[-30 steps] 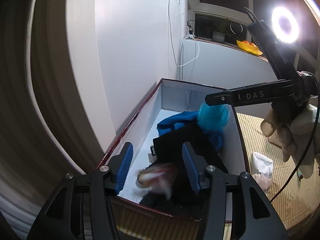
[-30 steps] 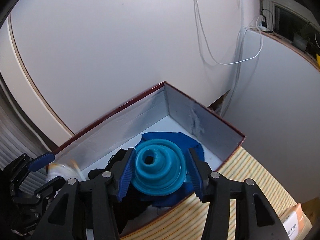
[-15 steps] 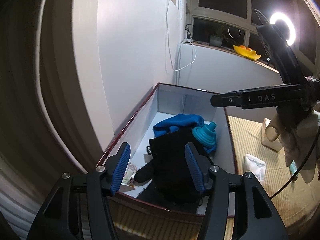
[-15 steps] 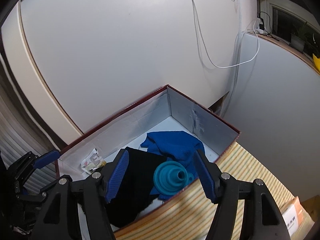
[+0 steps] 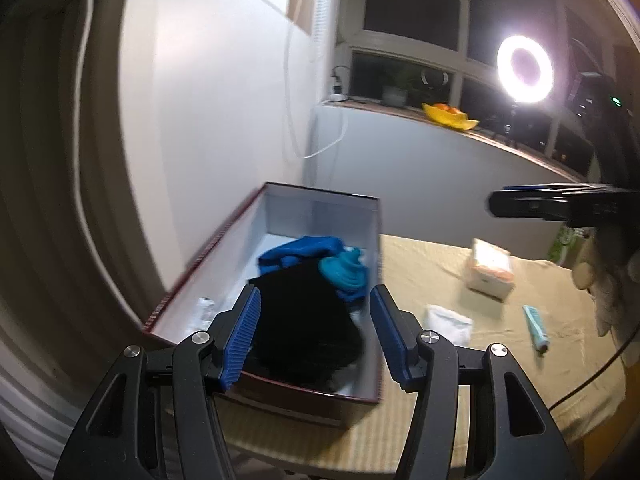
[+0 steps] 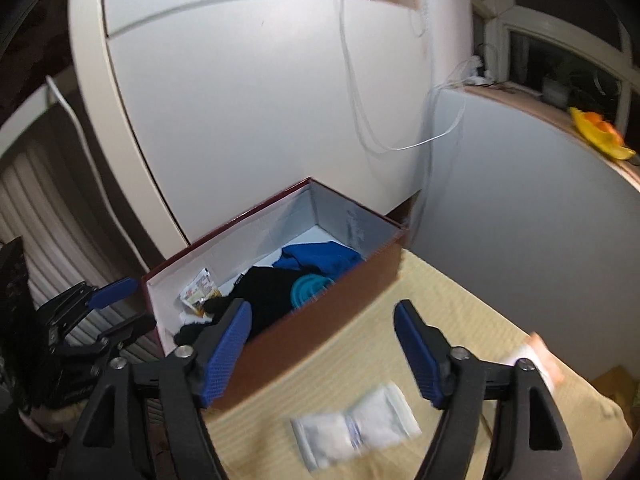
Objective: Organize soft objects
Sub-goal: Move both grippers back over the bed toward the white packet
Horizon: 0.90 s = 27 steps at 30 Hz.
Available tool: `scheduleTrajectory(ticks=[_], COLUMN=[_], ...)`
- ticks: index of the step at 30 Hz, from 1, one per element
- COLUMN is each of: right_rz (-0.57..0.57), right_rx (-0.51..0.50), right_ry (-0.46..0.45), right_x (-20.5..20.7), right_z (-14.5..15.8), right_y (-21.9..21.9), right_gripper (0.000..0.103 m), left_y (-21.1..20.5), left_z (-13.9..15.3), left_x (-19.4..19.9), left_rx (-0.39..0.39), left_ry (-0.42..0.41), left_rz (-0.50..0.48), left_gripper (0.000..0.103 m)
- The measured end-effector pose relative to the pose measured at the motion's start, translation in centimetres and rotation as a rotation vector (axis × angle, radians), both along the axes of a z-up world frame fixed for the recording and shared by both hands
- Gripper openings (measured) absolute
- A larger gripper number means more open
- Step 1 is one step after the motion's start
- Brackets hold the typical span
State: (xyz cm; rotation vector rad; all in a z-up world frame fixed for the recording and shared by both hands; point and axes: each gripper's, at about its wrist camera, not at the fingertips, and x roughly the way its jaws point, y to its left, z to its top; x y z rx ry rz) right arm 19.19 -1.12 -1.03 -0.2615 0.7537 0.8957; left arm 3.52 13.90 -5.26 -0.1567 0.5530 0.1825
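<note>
A dark-red box (image 5: 280, 394) (image 6: 320, 320) with a white inside stands against the wall. In it lie a black cloth (image 5: 304, 320) (image 6: 264, 292), a blue cloth (image 5: 304, 250) (image 6: 320, 258), a teal collapsible funnel (image 5: 344, 272) (image 6: 310, 286) and a small printed packet (image 6: 198, 290). My left gripper (image 5: 314, 326) is open and empty, above the box's near end. My right gripper (image 6: 322, 346) is open and empty, above the box's right wall and the mat. A white soft pouch (image 5: 448, 320) (image 6: 356, 426) lies on the mat right of the box.
The woven yellow mat (image 5: 500, 360) (image 6: 460, 320) also carries a white-and-orange pack (image 5: 490, 274) and a teal tube (image 5: 534, 322). A ring light (image 5: 524, 70) and a windowsill with a yellow bowl (image 5: 450, 116) stand behind. White cables hang on the wall.
Both grippers have drawn back and up from the box. The right gripper let go of the teal funnel, which now lies in the box; the left one dropped the packet there.
</note>
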Motion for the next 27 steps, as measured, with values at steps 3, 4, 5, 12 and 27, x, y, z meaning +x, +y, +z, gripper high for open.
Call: scheduleTrajectory(ticks=[3,4,5,12,27], right_rz=[-0.050,-0.063,-0.085,-0.299,-0.520], right_rx=[0.032,0.039,0.046,0.020,0.099], right_ry=[-0.005,-0.004,-0.005,0.001,0.293], right_x=[-1.5,-1.8,-2.2,-3.2,-0.5], right_z=[1.2,1.5,1.7,-1.7,-10.6], right_y=[-4.0,-4.8,-6.1,-15.9,-24.4], right_gripper=[0.073,0.074,0.075,0.082,0.082], left_y=[-1.7,-2.4,-3.0,-7.8,-14.8], left_z=[0.1,0.1,0.0,-1.4,-7.8], left_x=[-0.1,0.0,0.0,2.1,10.1], left_rx=[-0.011,-0.012,-0.013,-0.013,-0.048], left_ry=[-0.005,-0.003,0.001,0.086,0.379], left_rz=[-0.047,-0.070,-0.088,-0.247,-0.403], left_gripper=[0.064,0.065,0.066,0.066,0.066])
